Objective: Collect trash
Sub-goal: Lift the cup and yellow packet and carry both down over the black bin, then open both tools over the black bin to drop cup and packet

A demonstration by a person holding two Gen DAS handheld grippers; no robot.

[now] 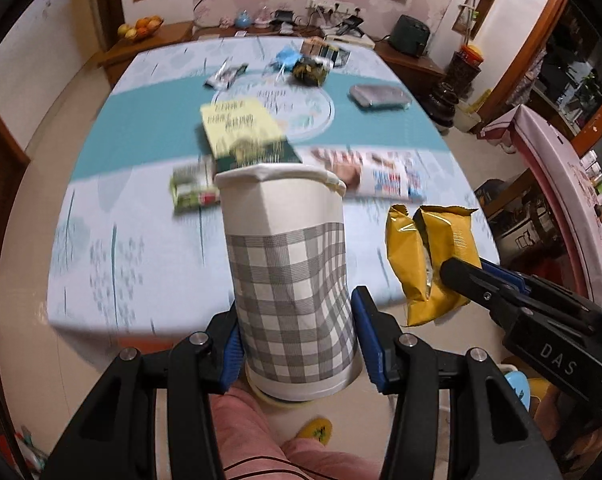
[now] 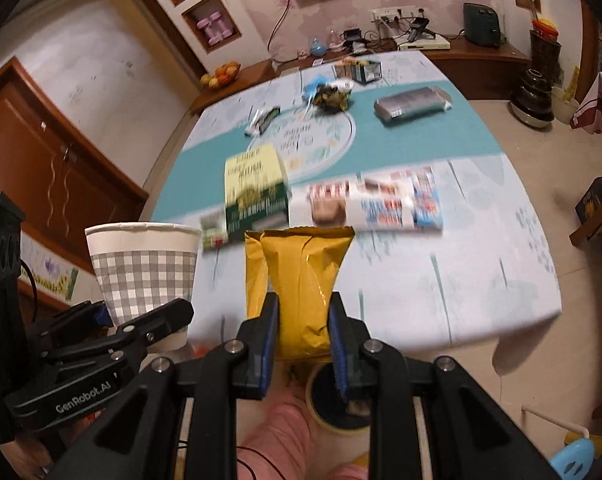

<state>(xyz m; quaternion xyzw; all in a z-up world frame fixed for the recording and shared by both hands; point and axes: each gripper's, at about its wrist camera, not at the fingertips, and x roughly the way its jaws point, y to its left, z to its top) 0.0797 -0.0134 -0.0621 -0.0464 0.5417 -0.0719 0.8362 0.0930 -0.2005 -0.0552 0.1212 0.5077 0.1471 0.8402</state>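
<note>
My left gripper [image 1: 297, 328] is shut on a paper cup [image 1: 289, 276] with a grey check band, held upright off the table's near edge; the cup also shows in the right wrist view [image 2: 145, 264]. My right gripper [image 2: 303, 332] is shut on a yellow foil snack bag [image 2: 301, 280], held upright to the right of the cup; the bag also shows in the left wrist view [image 1: 429, 256]. On the table [image 2: 441, 280] lie a yellow-green box [image 2: 257, 188], a printed wrapper [image 2: 377, 200], a small green pack [image 1: 193, 192] and more wrappers [image 2: 329, 96] farther back.
A grey flat case [image 2: 409, 104] lies at the table's far right. A sideboard with a fruit bowl [image 2: 221, 74] and chargers stands behind. A yellow-rimmed round bin [image 2: 337, 404] sits on the floor below my right gripper. The person's pink-clad leg [image 1: 253, 432] is underneath.
</note>
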